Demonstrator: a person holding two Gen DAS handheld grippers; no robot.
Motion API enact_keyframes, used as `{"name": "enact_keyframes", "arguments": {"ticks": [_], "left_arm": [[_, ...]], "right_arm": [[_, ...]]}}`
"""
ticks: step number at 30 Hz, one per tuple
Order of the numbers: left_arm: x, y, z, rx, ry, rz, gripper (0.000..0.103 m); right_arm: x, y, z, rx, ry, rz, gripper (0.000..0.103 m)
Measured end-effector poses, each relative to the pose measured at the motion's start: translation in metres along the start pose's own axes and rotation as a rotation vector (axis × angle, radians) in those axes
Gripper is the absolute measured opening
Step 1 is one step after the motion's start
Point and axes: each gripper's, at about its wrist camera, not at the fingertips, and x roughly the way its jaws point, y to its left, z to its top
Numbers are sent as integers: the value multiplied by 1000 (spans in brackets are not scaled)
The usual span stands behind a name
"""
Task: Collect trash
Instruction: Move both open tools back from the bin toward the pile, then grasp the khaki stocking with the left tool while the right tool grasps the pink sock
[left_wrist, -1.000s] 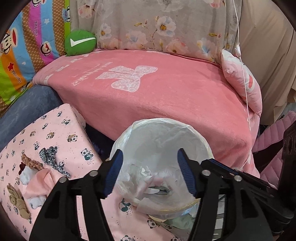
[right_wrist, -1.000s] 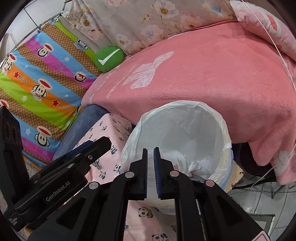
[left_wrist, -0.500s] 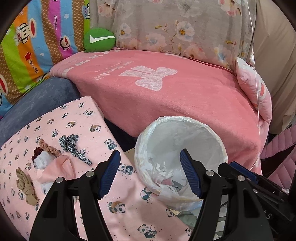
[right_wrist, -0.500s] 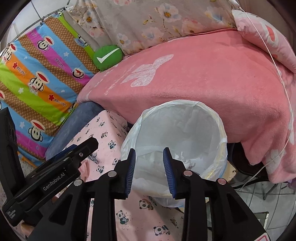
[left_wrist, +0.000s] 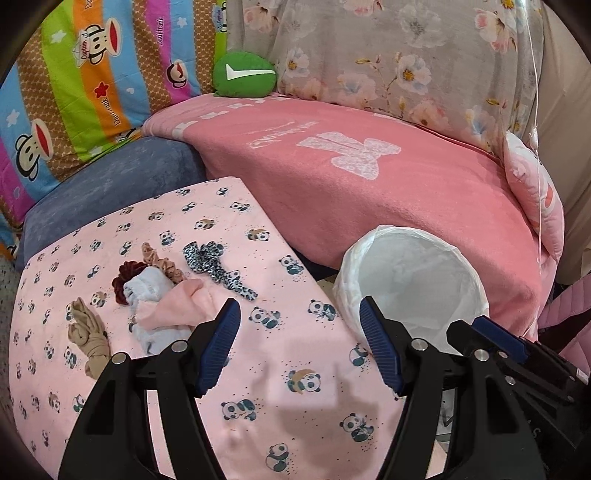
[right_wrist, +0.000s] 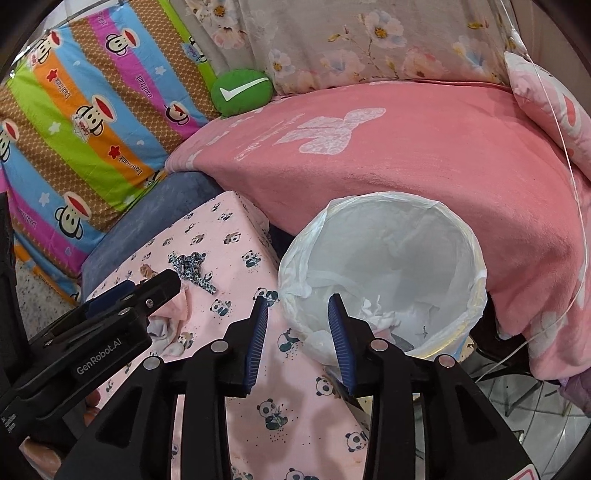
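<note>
**Both grippers empty beside the lined bin**

The left gripper (left_wrist: 299, 343) hangs low in its frame with its jaws spread and nothing between them, above the panda-print cloth (left_wrist: 258, 369). At mid-left of that view lies a small heap: a pink rag (left_wrist: 181, 306), a white crumpled piece (left_wrist: 147, 288), a leopard-print strip (left_wrist: 218, 266) and a tan knot of fabric (left_wrist: 88, 336). These look like the next things to collect. The right gripper (right_wrist: 297, 339) is opening, with nothing between its jaws, just short of the bin (right_wrist: 384, 206). The bin's white liner is folded over its rim, presumably to hold the mouth open; crumpled paper (right_wrist: 380, 314) lies at its bottom.
</note>
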Motion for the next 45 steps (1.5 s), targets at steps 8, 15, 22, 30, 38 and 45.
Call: {"name": "enact_keyframes", "arguments": {"ticks": [8,15,22,30,38,45], "left_arm": [[-3,45,-16,-73,34,65,70],[-8,87,-28,-111,44,165,77],[-6,139,-41,-190,64,235,85],[10,190,-45,-268,96,279,85],[36,219,-40,-321,140,265,86],[56,236,-43,-390,191,239,86]], "right_arm": [[9,43,-13,-83,28,14,43],[16,81,-24,-161,43,20,50],[32,115,-34,-214,73,45,54],[64,153,-37,-246,122,96,54],[102,184,-25,-208,159,160,54],[135,205,-14,-199,181,166,54]]}}
